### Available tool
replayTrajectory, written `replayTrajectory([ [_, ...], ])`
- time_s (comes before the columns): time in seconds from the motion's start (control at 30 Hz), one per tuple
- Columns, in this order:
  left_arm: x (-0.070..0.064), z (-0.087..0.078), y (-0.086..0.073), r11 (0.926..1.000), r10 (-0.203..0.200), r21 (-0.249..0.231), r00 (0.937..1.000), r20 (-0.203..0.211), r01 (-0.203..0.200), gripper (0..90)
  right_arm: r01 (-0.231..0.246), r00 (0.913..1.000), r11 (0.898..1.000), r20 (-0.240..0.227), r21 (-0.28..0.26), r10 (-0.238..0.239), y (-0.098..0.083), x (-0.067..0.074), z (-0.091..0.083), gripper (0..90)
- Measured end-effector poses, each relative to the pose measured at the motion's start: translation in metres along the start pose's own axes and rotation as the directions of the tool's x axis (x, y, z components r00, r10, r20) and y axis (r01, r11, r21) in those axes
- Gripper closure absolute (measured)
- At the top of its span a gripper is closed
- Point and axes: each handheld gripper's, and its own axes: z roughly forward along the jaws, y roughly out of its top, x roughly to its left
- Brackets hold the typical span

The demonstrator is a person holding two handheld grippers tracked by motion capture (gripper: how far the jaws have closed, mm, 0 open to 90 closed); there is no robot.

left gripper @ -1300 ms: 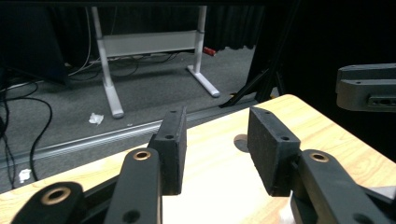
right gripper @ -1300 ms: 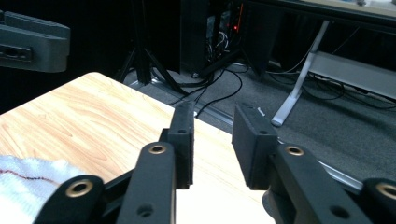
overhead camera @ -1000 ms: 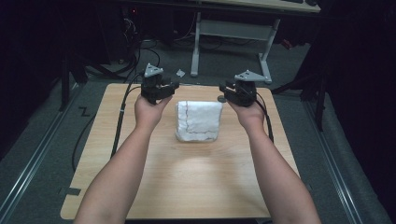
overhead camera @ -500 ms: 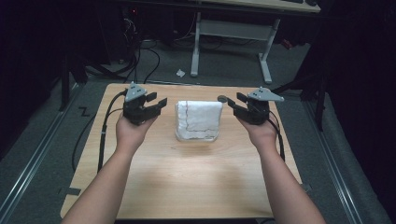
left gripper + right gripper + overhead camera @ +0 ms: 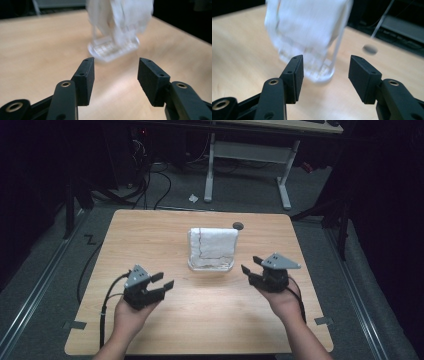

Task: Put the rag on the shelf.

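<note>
Nearest me on the high view, I have my left gripper (image 5: 161,283) low on the left of the wooden table (image 5: 150,227), held in my left hand (image 5: 131,316), its jaws spread wide and empty, angled toward the middle. My right gripper (image 5: 250,265) sits across from it on the right in my right hand (image 5: 281,301), jaws likewise wide apart with nothing between them, a grey three-cornered plate (image 5: 280,261) on top. From the left gripper view the two black jaws frame bare wood, with the clear container (image 5: 113,47) ahead and apart from them, blurred. The right gripper view has that container just beyond its left jaw, not touching as far as I can tell. Farther up the table, about centre, the container stands upright with a white cloth (image 5: 213,243) stuffed in it, a thin dark line running down its left part. Past it, near the far edge, is a small dark round hole (image 5: 238,225). Beyond the table I see a white desk frame (image 5: 247,155) and cables (image 5: 150,180) on the floor.
</note>
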Motion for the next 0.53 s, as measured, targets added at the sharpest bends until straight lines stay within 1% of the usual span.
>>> replayTrajectory([
  [0.03,-0.005,0.003,-0.010,0.9997,0.005,0.026,0.9999,0.012,-0.005,47.3,-0.010,0.9999,1.000,-0.006,0.016,0.010,-0.009,0.006,0.002,45.7],
  [0.07,-0.010,0.007,-0.021,0.9991,-0.002,0.042,0.9993,0.039,0.000,46.6,-0.017,0.9997,0.999,-0.018,0.031,0.017,-0.019,0.011,0.005,45.3],
  [0.1,-0.013,0.010,-0.034,0.9983,-0.015,0.057,0.9984,0.055,0.012,44.9,-0.028,0.9993,0.999,-0.025,0.047,0.029,-0.029,0.017,0.007,45.2],
  [0.13,-0.016,0.011,-0.048,0.9969,-0.028,0.075,0.9982,0.052,0.024,44.0,-0.046,0.9986,0.997,-0.021,0.055,0.048,-0.041,0.022,0.008,45.2],
  [0.17,-0.017,0.013,-0.055,0.9922,-0.050,0.116,0.9979,0.042,0.045,48.3,-0.059,0.9980,0.997,-0.018,0.056,0.060,-0.054,0.028,0.009,45.3],
  [0.2,-0.018,0.015,-0.056,0.9892,-0.052,0.140,0.9973,0.051,0.045,48.8,-0.068,0.9977,0.997,0.003,0.042,0.068,-0.069,0.033,0.008,46.3],
  [0.23,-0.019,0.015,-0.055,0.9921,-0.027,0.123,0.9985,0.047,0.021,45.8,-0.081,0.9964,0.996,0.025,0.019,0.081,-0.084,0.036,0.007,51.8],
  [0.27,-0.020,0.017,-0.054,0.9940,-0.018,0.109,0.9982,0.057,0.012,45.7,-0.083,0.9966,0.994,-0.001,0.075,0.083,-0.089,0.035,0.009,46.4],
  [0.3,-0.020,0.018,-0.053,0.9935,-0.015,0.113,0.9983,0.056,0.009,45.0,-0.037,0.9992,0.994,-0.007,0.104,0.038,-0.088,0.034,0.009,46.0],
  [0.33,-0.019,0.022,-0.053,0.9925,-0.015,0.122,0.9988,0.047,0.009,44.8,-0.015,0.9996,0.996,0.024,0.087,0.013,-0.088,0.032,0.006,48.3],
  [0.37,-0.019,0.024,-0.053,0.9922,-0.020,0.124,0.9989,0.043,0.015,44.5,-0.053,0.9985,0.997,0.015,0.061,0.052,-0.088,0.025,0.003,46.5],
  [0.4,-0.019,0.026,-0.053,0.9916,-0.022,0.129,0.9987,0.047,0.016,44.5,-0.101,0.9949,0.993,-0.003,0.059,0.101,-0.087,0.021,0.003,46.0],
  [0.43,-0.019,0.027,-0.053,0.9911,-0.021,0.132,0.9986,0.048,0.015,44.5,-0.111,0.9938,0.992,-0.002,0.055,0.111,-0.088,0.019,0.003,46.2],
  [0.47,-0.020,0.028,-0.054,0.9910,-0.014,0.133,0.9989,0.045,0.007,43.7,-0.105,0.9945,0.993,0.002,0.057,0.105,-0.089,0.019,0.004,46.5],
  [0.5,-0.022,0.029,-0.055,0.9910,-0.010,0.134,0.9990,0.043,0.005,42.5,-0.084,0.9964,0.994,0.004,0.063,0.084,-0.090,0.020,0.005,46.5],
  [0.53,-0.022,0.030,-0.057,0.9898,-0.010,0.142,0.9991,0.042,0.004,41.6,-0.078,0.9970,0.994,0.004,0.071,0.078,-0.090,0.021,0.006,46.6],
])
